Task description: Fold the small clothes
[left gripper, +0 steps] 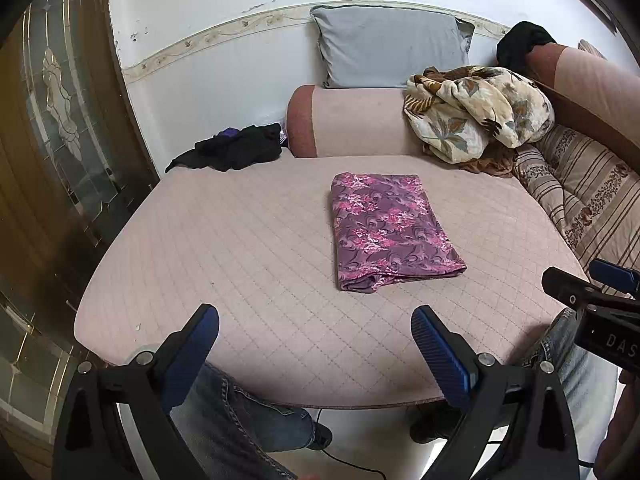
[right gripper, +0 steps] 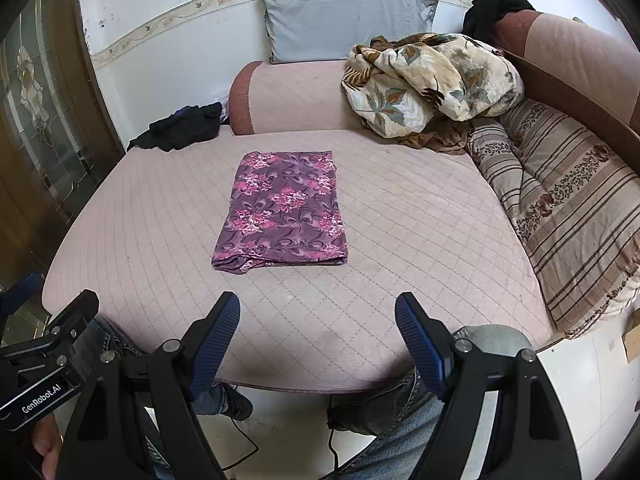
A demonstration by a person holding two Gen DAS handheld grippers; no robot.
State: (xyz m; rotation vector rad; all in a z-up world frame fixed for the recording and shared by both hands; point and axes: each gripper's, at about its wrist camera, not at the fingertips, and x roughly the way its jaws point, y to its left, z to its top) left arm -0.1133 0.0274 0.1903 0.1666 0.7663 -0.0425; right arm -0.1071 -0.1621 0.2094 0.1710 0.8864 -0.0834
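Note:
A purple cloth with pink flowers (left gripper: 390,228) lies folded into a neat rectangle on the pink quilted couch seat (left gripper: 224,248). It also shows in the right wrist view (right gripper: 282,214). My left gripper (left gripper: 316,324) is open and empty, held back over the seat's front edge, apart from the cloth. My right gripper (right gripper: 318,314) is open and empty too, over the front edge just near of the cloth. The right gripper also shows at the right edge of the left wrist view (left gripper: 600,292).
A black garment (left gripper: 236,148) lies at the seat's far left corner. A floral blanket (left gripper: 476,112) is heaped at the back right beside a striped cushion (right gripper: 560,208). A grey pillow (left gripper: 390,46) leans on the wall. A glass door (left gripper: 60,112) stands left.

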